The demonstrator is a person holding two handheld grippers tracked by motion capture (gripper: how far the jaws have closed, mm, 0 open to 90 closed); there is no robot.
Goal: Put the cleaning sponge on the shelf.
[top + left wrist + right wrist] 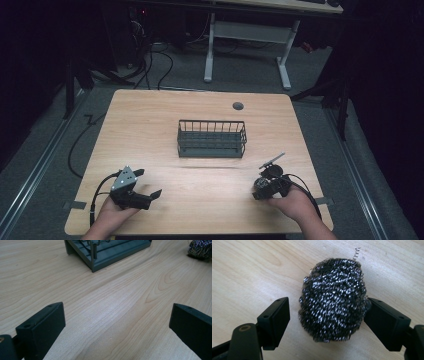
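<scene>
Right gripper (325,315) straddles steel-wool scrubber (333,300) on table (150,125), jaws spread, not yet clamped; left gripper (117,322) idles open. Next, likely: squeeze, lift twd wire basket (212,138).

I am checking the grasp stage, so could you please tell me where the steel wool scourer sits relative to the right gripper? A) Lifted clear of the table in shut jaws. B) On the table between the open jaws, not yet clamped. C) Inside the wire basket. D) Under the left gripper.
B: in the right gripper view the steel wool scourer lies on the table between the spread jaws of the right gripper, with a gap at one jaw.
</scene>
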